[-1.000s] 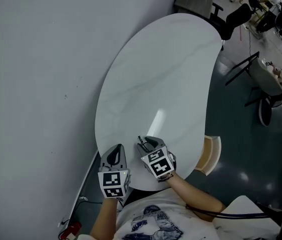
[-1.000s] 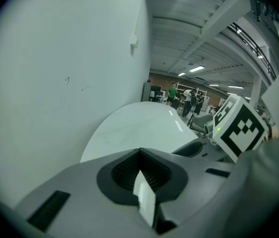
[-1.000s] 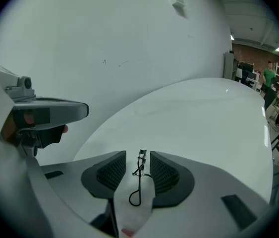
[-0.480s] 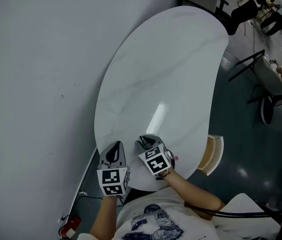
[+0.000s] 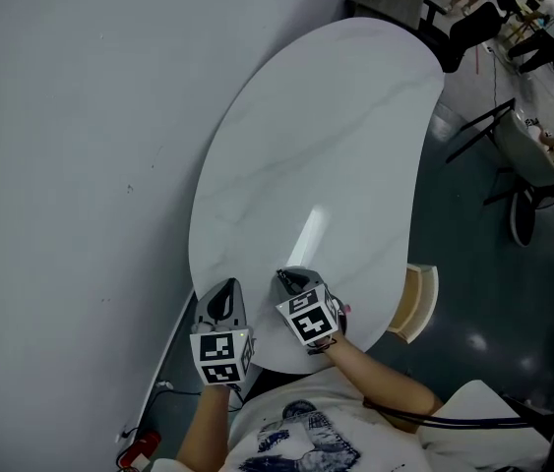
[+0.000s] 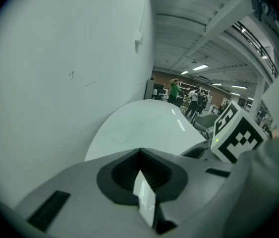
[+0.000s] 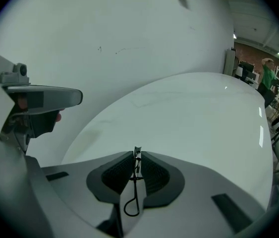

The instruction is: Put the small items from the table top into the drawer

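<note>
A thin black wire clip with a loop at one end [image 7: 135,182] stands between the pads of my right gripper [image 7: 136,151]. The jaws have just been closing and now pinch it. In the head view that gripper [image 5: 283,279] sits over the near end of the white oval table [image 5: 326,146], with the clip [image 5: 285,283] dark at its tip. My left gripper [image 5: 225,291] hovers just to its left at the table's near edge. In the left gripper view its fingertips [image 6: 139,151] meet and nothing shows between them. No other small items show on the table top.
A grey wall [image 5: 80,116] runs close along the table's left side. A tan curved wooden piece [image 5: 416,303] sticks out below the table's right edge. Chairs [image 5: 523,165] and dark floor lie to the right. The person's arm [image 5: 375,377] and shirt fill the bottom.
The right gripper's jaws have narrowed onto the black wire clip. Both hands have stayed almost where they were at the table's near end.
</note>
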Demonstrator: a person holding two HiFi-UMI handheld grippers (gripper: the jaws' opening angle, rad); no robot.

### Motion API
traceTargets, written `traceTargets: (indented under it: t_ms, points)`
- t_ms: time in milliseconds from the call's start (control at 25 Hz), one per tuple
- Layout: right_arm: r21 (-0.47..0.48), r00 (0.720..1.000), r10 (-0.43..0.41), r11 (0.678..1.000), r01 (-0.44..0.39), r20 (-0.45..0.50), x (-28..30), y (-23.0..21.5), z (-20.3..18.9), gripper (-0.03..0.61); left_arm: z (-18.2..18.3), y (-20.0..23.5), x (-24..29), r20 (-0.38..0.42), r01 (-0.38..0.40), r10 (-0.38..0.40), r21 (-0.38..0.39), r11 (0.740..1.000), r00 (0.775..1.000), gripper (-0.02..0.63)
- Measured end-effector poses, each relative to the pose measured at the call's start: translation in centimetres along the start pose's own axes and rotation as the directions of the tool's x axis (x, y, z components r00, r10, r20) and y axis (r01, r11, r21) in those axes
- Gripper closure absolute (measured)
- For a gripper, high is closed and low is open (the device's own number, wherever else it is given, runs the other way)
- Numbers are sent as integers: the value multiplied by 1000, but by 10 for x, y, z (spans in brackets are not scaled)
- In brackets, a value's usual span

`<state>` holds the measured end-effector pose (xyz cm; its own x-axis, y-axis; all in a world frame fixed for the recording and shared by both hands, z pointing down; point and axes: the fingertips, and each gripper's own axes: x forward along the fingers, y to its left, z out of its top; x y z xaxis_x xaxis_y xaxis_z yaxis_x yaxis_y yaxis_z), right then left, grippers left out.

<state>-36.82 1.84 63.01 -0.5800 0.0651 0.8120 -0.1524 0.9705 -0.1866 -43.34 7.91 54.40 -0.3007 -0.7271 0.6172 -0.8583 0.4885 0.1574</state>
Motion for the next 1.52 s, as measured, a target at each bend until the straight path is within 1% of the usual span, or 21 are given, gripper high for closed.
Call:
traceTargets:
  t_ms: [200,400,720,960,1240,1400,1520]
  points:
    - [7,999,-33,999,33,26,-18,5,-1,534,2,-2,-16,18,6,-7,10,1000,1000,594]
    - [15,995,-68,998,67,69,-40,12,-2,535,4,-12,-37,43,26,-27,37,999,999,594]
    - [25,978,-123,992,121,169,-90,39,-5,535,13,-26,-83,107,51,-58,73,996,993,594]
    - [71,952,-192,981,180,240,-141,63,-19,535,10,-52,-125,146,103,-120,116,988,982,594]
    - [130,913,-278,960,250,299,-201,84,-46,535,-5,-91,-165,170,185,-213,165,969,962,594]
    - [157,891,-317,947,279,324,-229,87,-58,537,-9,-114,-178,176,222,-254,183,958,951,594]
    - [184,874,-350,935,304,337,-244,79,-65,536,-10,-131,-180,172,251,-287,204,946,942,594]
